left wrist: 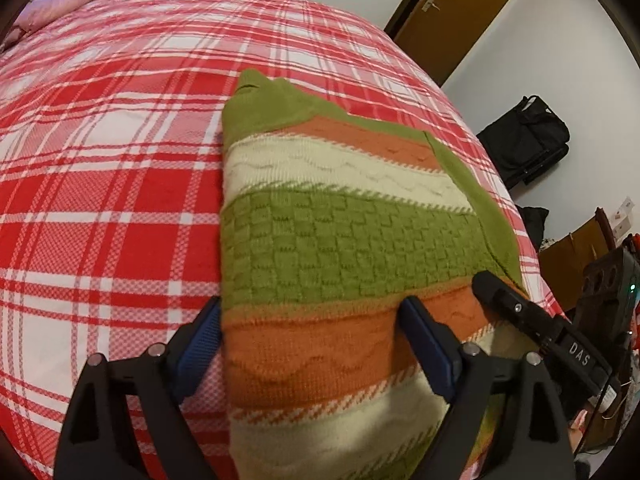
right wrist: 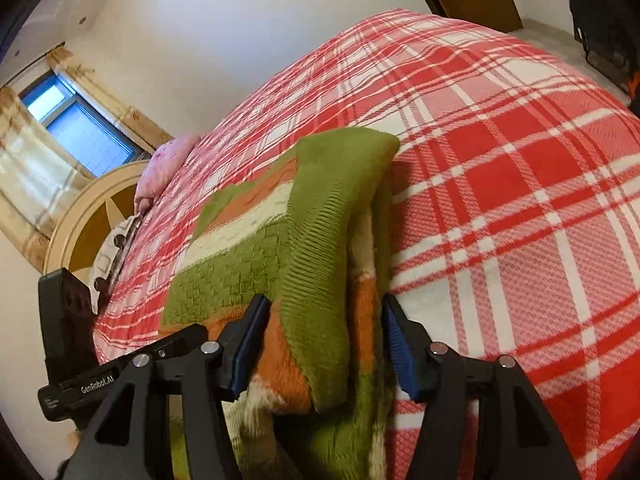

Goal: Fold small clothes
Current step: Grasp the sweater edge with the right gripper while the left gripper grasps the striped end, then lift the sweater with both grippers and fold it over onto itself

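Left hand-held gripper (left wrist: 310, 344) is straddling the striped sweater's (left wrist: 340, 240) near-left edge, jaws wide, wide open room on the plaid bed (left wrist: 100, 180) beside it; right hand-held gripper (right wrist: 324, 344) is bracketing the folded sleeve edge, half-open, not pinching. Only its view is showing the window (right wrist: 76, 128).

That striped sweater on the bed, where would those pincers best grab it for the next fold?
Probably the near orange-and-cream hem of the sweater, one corner per gripper, approached from the near bed edge. It lies flat there, sleeves already folded in, and both the left gripper and right gripper already straddle it.
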### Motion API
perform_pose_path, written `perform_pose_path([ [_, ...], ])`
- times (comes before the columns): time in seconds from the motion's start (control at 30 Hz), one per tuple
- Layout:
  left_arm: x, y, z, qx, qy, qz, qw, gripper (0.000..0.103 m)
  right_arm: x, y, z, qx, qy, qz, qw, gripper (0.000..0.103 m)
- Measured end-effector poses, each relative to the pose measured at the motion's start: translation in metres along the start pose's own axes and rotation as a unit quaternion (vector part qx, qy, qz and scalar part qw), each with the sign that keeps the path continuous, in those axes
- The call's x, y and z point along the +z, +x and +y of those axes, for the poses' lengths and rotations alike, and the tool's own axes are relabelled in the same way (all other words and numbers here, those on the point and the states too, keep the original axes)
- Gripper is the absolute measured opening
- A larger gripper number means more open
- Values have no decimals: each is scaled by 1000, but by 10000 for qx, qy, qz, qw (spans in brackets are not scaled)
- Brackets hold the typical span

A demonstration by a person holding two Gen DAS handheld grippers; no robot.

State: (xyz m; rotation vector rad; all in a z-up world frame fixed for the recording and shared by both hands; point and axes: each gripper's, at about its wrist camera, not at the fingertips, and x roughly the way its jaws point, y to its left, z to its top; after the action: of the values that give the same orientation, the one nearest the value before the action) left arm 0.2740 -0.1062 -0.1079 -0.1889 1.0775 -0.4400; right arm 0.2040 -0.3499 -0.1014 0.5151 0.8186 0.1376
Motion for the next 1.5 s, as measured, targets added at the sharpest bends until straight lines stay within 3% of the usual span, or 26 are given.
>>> perform_pose_path([
  [0.13, 1, -1, -2, -11, 16, -69, 10000, 76, -1, 4, 17, -244, -580, 168, 9979, 54],
  [0.2, 1, -4, -3, -18, 56, -162, 9999, 63, -3, 2, 18, -160, -553, 171, 9982, 42],
  [0.4, 0, -16, -18, 294, 353, -422, 9981, 41, -15, -13, 45, -636, -1036, -217, 9923, 28],
  [0.5, -3, -26, -22, 397, 470, -536, 9967, 35, -19, -28, 60, -733, -1196, -479, 9890, 26],
  [0.9, -25, -50, -43, 294, 730, -666, 9947, 33, -46, -88, 74, -786, -1114, -1055, 9850, 26],
  [1.1, -31, -64, -73, 121, 1150, -791, 9901, 33, -55, -130, 71, -926, -1006, -1469, 9797, 26],
  [1.5, -45, -42, -162, -443, 2114, -728, 9737, 33, -77, -201, 5, -1603, -150, -2018, 9661, 26],
])
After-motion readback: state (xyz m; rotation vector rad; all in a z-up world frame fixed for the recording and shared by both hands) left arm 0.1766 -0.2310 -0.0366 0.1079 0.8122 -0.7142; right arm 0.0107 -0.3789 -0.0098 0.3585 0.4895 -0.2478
